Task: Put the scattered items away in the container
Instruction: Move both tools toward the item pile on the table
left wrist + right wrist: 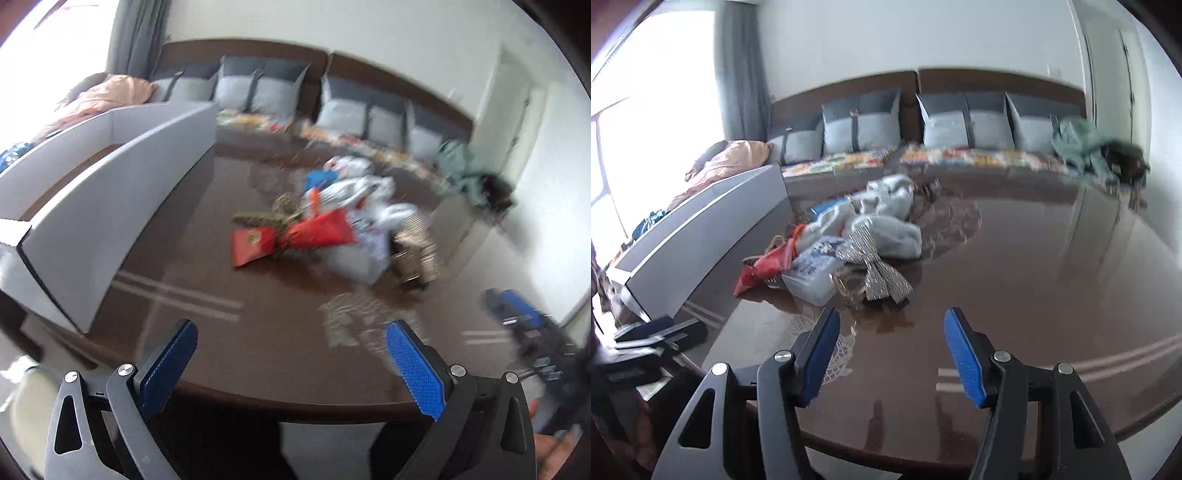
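My left gripper (pixel 288 350) hangs spread wide with nothing between its pads, over the near edge of the table (pixel 258 354). My right gripper (pixel 892 347) is likewise spread and bare, nearer the pile (pixel 849 243). The pile sits mid-table: a red packet (pixel 317 232), a white bag (pixel 816 269), a sparkly bow (pixel 875 273), pale cloth (pixel 890 218), all tangled and overlapping. The box (pixel 110 206) stands left of it, just beside; I can't see what it holds. The risk, I judge: pinching one item drags its neighbours along, and the glossy top lets them slide off. The left view is blurred, so aiming is unsure.
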The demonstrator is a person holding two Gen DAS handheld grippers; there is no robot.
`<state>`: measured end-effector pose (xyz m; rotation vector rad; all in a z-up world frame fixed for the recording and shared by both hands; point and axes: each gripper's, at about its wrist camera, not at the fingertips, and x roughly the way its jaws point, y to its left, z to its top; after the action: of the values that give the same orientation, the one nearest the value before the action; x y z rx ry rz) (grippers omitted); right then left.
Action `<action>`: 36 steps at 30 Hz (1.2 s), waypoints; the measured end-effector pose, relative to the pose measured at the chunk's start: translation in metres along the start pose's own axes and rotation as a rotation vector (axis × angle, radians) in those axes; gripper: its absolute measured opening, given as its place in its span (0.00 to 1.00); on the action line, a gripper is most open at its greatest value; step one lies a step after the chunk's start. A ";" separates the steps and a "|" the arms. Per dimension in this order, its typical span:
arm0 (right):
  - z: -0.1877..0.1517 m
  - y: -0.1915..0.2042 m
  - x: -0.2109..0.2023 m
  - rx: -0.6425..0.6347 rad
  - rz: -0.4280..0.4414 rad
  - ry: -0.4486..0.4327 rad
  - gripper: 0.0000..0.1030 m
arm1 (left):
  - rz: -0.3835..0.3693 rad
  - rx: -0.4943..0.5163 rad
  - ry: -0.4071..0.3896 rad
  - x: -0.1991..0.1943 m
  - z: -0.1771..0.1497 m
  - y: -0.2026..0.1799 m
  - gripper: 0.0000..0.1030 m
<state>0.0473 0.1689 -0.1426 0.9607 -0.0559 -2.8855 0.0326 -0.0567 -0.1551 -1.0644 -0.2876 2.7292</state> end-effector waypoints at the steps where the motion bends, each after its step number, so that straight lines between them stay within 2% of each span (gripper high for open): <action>1: 0.001 0.002 -0.003 -0.010 0.000 -0.012 0.58 | -0.030 0.000 0.003 -0.001 -0.001 0.000 1.00; 3: 0.002 0.007 -0.009 -0.030 0.001 -0.035 0.58 | -0.081 -0.005 0.014 -0.003 0.001 -0.001 1.00; 4: 0.003 0.009 -0.012 -0.040 0.002 -0.047 0.58 | -0.078 -0.003 0.008 -0.006 0.003 -0.001 1.00; 7: 0.010 0.013 -0.020 -0.049 0.053 -0.074 0.58 | 0.047 0.042 -0.066 -0.021 0.013 -0.009 1.00; 9: 0.011 0.013 -0.017 -0.040 0.091 -0.050 0.58 | 0.211 0.128 -0.157 -0.024 0.022 -0.020 1.00; 10: 0.011 0.013 -0.013 -0.029 0.109 -0.030 0.58 | 0.267 0.157 -0.185 -0.022 0.027 -0.024 1.00; 12: 0.010 0.012 -0.004 -0.006 0.143 0.010 0.58 | 0.292 0.155 -0.151 -0.005 0.037 -0.022 1.00; 14: 0.012 0.010 0.004 0.014 0.136 0.034 0.58 | 0.310 0.129 -0.062 0.014 0.044 -0.019 1.00; 15: 0.013 0.008 0.008 0.025 0.133 0.045 0.58 | 0.309 0.122 -0.023 0.021 0.044 -0.018 1.00; 18: 0.012 0.001 0.011 0.050 0.138 0.051 0.58 | 0.300 0.149 -0.049 0.020 0.029 -0.016 1.00; 22: 0.011 -0.010 0.016 0.084 0.144 0.059 0.58 | 0.182 0.097 -0.052 0.017 0.027 -0.013 1.00; 24: 0.011 -0.015 0.019 0.099 0.147 0.063 0.58 | 0.170 0.085 -0.032 0.023 0.027 -0.013 1.00; 28: 0.016 -0.024 0.031 0.057 0.160 0.083 0.58 | 0.200 0.086 0.018 0.038 0.030 -0.013 1.00; 31: 0.026 -0.033 0.047 0.064 0.210 0.135 0.58 | 0.218 0.083 0.053 0.047 0.035 -0.010 1.00; 36: 0.058 -0.036 0.079 0.008 0.265 0.209 0.58 | 0.198 0.082 0.132 0.060 0.038 -0.008 1.00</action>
<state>-0.0534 0.1970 -0.1456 1.1543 -0.1656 -2.5354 -0.0352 -0.0376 -0.1642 -1.3065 -0.0517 2.7946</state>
